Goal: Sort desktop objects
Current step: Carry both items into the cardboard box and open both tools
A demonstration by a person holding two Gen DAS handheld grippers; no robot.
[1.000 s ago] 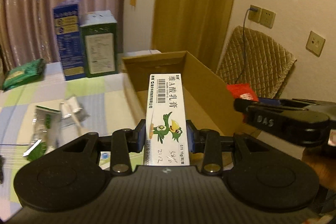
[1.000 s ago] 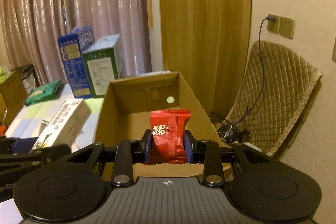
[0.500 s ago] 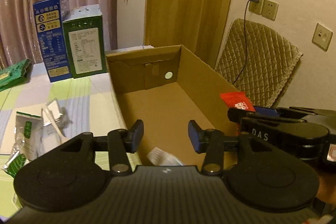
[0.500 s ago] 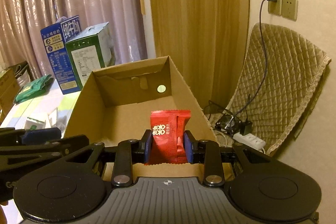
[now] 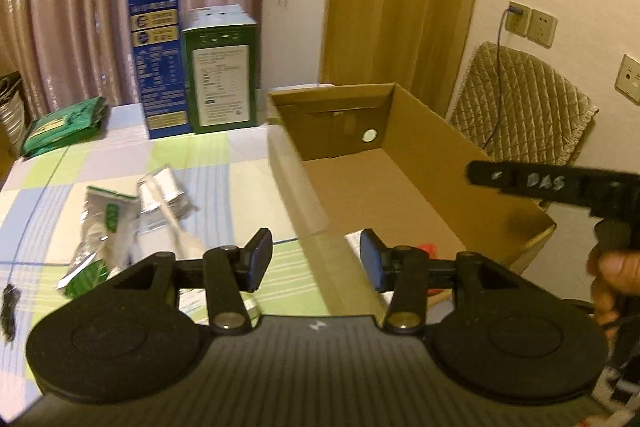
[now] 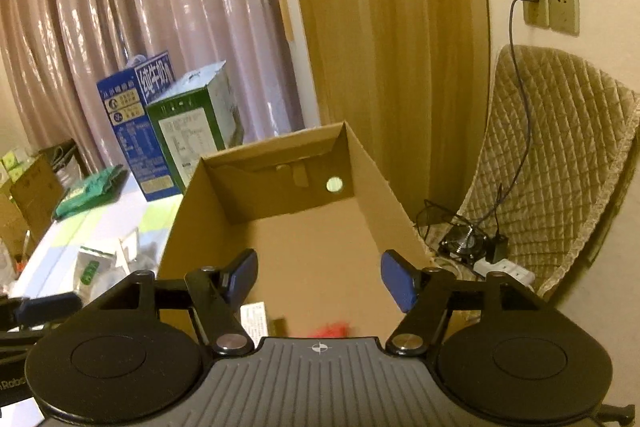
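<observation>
— Grippers first: what are the fingers doing?

— Right gripper (image 6: 318, 281) has its blue pads apart, jaws opening, with nothing between them. It hangs over the near end of the cardboard box (image 6: 360, 171). Left gripper (image 5: 316, 265) is also spread and empty, jaws not pressing on anything, straddling the box's left wall.

— Where is the red packet?

— Red packet (image 6: 332, 329) lies on the box floor at six o'clock of the right wrist view, blurred, just above the gripper body. In the left wrist view only a red sliver shows behind the right finger.

— And the white carton?

— White carton (image 6: 253, 319) lies inside the box too, at about seven o'clock from the packet, just beside it.

— Anything left outside?

— Silver and green sachets (image 5: 120, 227) lie on the checked tablecloth (image 5: 224, 163) at nine o'clock of the box. Blue carton (image 5: 158, 63) and green carton (image 5: 220, 75) stand upright at eleven o'clock, touching each other. A hand (image 5: 612, 275) grips the right tool's handle at three o'clock.
</observation>
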